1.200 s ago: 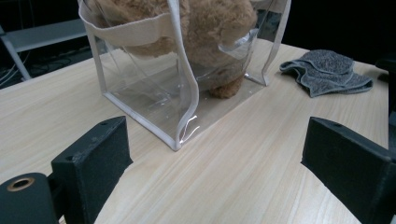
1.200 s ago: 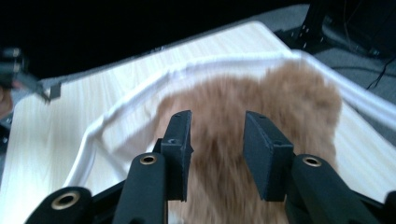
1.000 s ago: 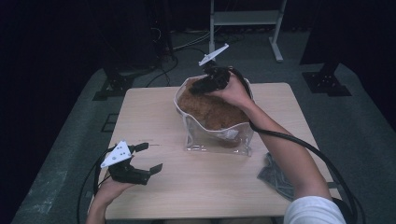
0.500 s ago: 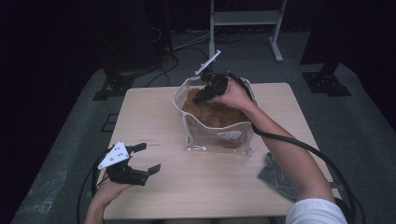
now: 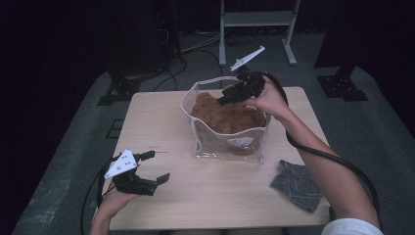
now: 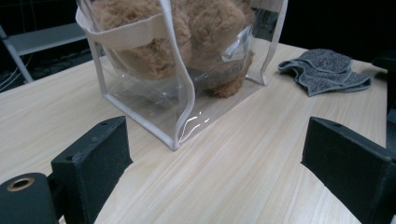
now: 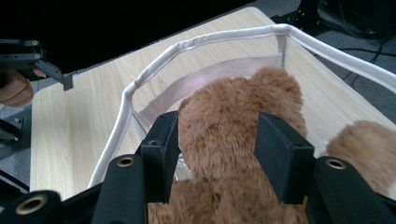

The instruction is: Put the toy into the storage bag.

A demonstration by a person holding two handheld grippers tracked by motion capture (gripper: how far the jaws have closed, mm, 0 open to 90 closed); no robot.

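A clear plastic tote bag (image 5: pixel 230 147) with white trim stands in the middle of the wooden table (image 5: pixel 161 122), a brown plush bear (image 5: pixel 225 115) stuffed inside. My right gripper (image 5: pixel 226 98) reaches over the bag's far right rim, pointing down into it. In the right gripper view its jaws (image 7: pixel 217 135) straddle a lobe of the plush bear (image 7: pixel 224 140). They have just been opening, and the fur still brushes both pads. My left gripper (image 5: pixel 157 166) rests open near the table's front left, facing the bag (image 6: pixel 177 93), with nothing between its jaws (image 6: pixel 217 140).
A crumpled grey cloth (image 5: pixel 296 185) lies on the table at the front right, also seen past the bag as the grey cloth (image 6: pixel 327 70). Dark stands and a white frame (image 5: pixel 254 19) stand on the floor behind the table.
My right gripper has shifted right and slightly up along the bag's rim, and its jaws have spread. The left gripper has stayed put.
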